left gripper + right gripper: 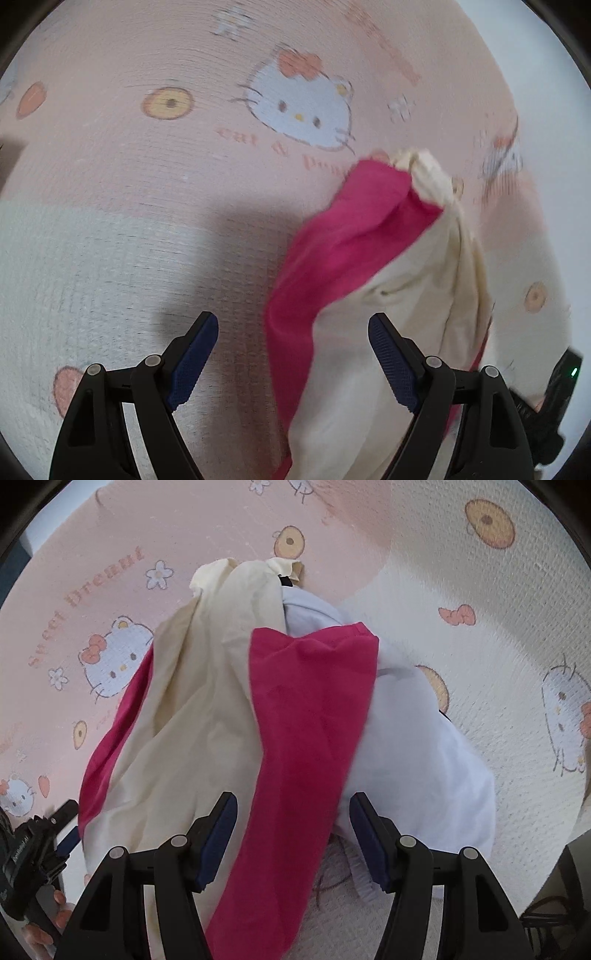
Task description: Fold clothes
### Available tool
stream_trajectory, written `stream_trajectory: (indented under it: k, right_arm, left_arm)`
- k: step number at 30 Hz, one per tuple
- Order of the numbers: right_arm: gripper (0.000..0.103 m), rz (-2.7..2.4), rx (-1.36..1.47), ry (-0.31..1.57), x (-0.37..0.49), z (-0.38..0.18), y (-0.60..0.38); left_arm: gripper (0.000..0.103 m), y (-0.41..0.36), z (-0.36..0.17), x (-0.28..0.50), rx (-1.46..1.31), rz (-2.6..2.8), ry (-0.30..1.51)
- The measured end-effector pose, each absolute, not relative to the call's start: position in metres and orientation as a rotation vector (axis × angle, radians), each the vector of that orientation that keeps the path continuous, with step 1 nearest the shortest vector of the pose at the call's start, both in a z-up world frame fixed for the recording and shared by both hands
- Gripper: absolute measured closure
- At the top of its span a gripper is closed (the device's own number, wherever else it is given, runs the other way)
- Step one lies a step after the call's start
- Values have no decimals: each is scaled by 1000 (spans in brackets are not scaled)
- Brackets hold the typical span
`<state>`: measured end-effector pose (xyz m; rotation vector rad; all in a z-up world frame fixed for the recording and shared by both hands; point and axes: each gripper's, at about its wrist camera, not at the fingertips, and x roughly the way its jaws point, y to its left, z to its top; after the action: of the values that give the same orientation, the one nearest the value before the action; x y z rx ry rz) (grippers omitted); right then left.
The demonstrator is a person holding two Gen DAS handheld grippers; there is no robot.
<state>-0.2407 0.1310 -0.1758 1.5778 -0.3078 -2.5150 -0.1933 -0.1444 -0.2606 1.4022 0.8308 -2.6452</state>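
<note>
We see a heap of clothes [221, 701] lying on a soft pink and white blanket [129, 155] with cat faces, little flowers and round yellow cookies on it. In the heap there is a cream cloth [207, 686], a bright pink cloth [306, 720] and a white cloth [424, 760]. In the right wrist view the pink cloth hangs down over the cream one and runs between the two fingers of our right gripper [293, 834]. Its jaws stand wide apart, and the blue pads [218, 842] are not pressing the cloth. The white cloth sits just beside the pink one, on the right. In the left wrist view our left gripper [293, 358] is wide too, and it holds nothing. The pink and cream cloths lie between its fingers and off to the right, over the blanket. The picture is a bit blurry there. At the low left edge of the right wrist view we can see the left gripper and some fingertips [55, 915] of the hand holding it.
</note>
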Motion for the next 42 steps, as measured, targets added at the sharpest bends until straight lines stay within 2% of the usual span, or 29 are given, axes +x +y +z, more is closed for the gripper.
stream_trajectory:
  k: [3, 9, 12, 14, 17, 18, 19, 20, 21, 22, 23, 28, 32, 42]
  right_arm:
    - [40, -2525, 1559, -315, -243, -179, 130]
    - [40, -2558, 1518, -318, -246, -186, 122]
    - [40, -2587, 1507, -284, -246, -189, 117]
    - [41, -2601, 1503, -255, -246, -191, 114]
    - [48, -2608, 1501, -226, -245, -189, 110]
    - [54, -2609, 1503, -227, -244, -189, 110]
    - [60, -2614, 1508, -218, -244, -189, 110]
    - [64, -2620, 1514, -200, -244, -189, 110]
    - [73, -2619, 1515, -181, -245, -189, 109]
    - [86, -2609, 1513, -160, -245, -190, 108]
    - [90, -2605, 1508, -148, -245, -190, 107]
    - [93, -2629, 1478, -185, -238, -184, 110]
    - [93, -2651, 1445, -205, -231, -173, 115]
    - [94, -2706, 1383, -135, -198, -156, 128]
  left_arm:
    - [20, -132, -265, -201, 1441, -2651, 733]
    - [20, -112, -269, -210, 1472, -2676, 668]
    - [28, -103, -268, -212, 1462, -2689, 601]
    - [43, -101, -268, -213, 1463, -2679, 592]
    - [52, -99, -270, -215, 1475, -2663, 598]
    - [53, -99, -271, -215, 1476, -2660, 600]
    - [60, -99, -272, -215, 1472, -2655, 594]
    - [72, -98, -273, -215, 1468, -2643, 572]
    - [79, -97, -274, -215, 1466, -2626, 539]
    - [95, -96, -275, -216, 1460, -2605, 503]
    - [97, -97, -275, -215, 1445, -2576, 464]
    - [99, -109, -274, -212, 1417, -2513, 521]
    - [99, -112, -262, -211, 1400, -2499, 433]
    - [99, -156, -233, -177, 1322, -2399, 493]
